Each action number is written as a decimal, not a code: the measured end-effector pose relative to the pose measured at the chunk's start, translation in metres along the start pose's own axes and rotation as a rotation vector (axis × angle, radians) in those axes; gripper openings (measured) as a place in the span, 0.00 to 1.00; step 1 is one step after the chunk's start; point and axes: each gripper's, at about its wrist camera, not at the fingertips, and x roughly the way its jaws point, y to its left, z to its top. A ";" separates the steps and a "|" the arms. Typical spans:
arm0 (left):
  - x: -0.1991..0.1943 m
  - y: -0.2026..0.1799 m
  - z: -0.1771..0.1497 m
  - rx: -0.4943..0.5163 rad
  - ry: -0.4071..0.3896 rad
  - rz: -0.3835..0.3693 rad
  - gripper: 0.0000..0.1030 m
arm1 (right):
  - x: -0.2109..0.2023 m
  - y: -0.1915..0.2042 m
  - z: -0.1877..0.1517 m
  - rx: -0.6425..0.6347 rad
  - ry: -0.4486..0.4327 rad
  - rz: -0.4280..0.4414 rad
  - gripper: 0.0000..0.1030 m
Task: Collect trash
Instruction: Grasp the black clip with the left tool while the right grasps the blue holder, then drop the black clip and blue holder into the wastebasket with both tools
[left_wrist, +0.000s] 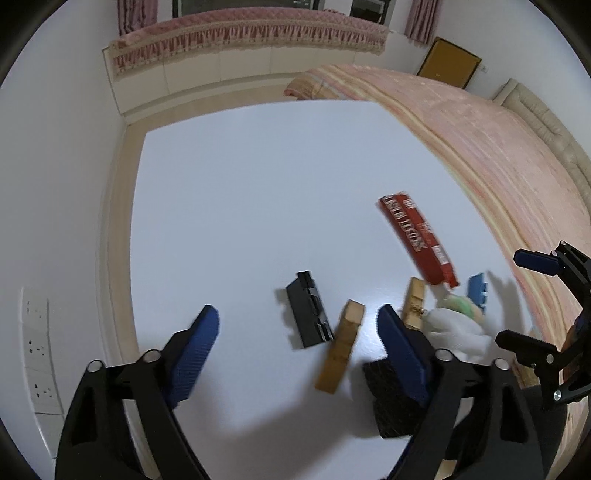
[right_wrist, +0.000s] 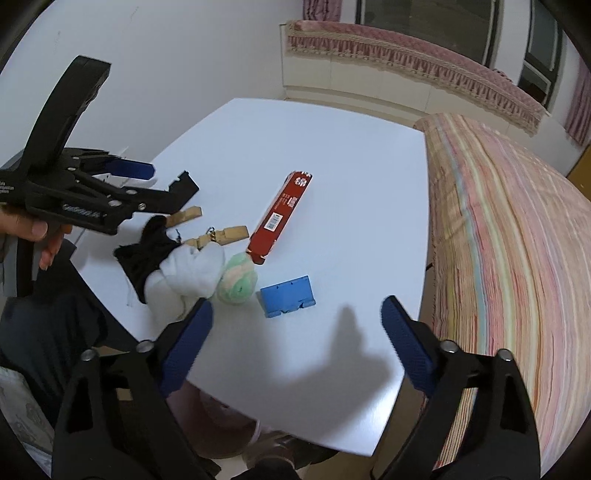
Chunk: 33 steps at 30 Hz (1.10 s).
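Both grippers are seen spread wide with nothing between their blue pads. From its own camera, the left gripper (left_wrist: 299, 332) is held above the white table (left_wrist: 258, 184), and a wooden clothespin (left_wrist: 341, 345) lies between its fingers on the tabletop, its long axis running from near to far with a slight lean to the right. Just left of it a black flat case (left_wrist: 309, 314) is laid, its length pointing away and a little leftward. Behind the right finger a second clothespin (left_wrist: 414, 301), a black cloth (left_wrist: 388, 398) and a white sock (left_wrist: 456, 330) are bunched together.

The right gripper (right_wrist: 295, 328) is held over the near edge of the table. Just beyond its left finger a blue block (right_wrist: 287, 300) stands, and beside that a pale green and pink ball (right_wrist: 236, 284) is touched by the white sock. A long red box (right_wrist: 281, 217) lies further out, its long axis running away from the camera and tilted to the right, its near end close to the ball. Both clothespins (right_wrist: 225, 234) are seen left of the box, near the black cloth.

A striped bedspread (right_wrist: 509, 258) borders the table on the right. No bin or other container can be made out.
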 end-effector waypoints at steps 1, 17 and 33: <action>0.001 0.000 0.000 -0.003 0.002 0.003 0.75 | 0.002 -0.001 0.001 -0.003 0.000 0.003 0.80; 0.003 0.006 0.002 0.056 -0.016 -0.004 0.18 | 0.015 -0.004 0.004 -0.024 0.011 0.009 0.32; -0.044 0.005 -0.007 0.133 -0.083 -0.068 0.18 | -0.039 0.020 0.005 0.069 -0.057 -0.011 0.32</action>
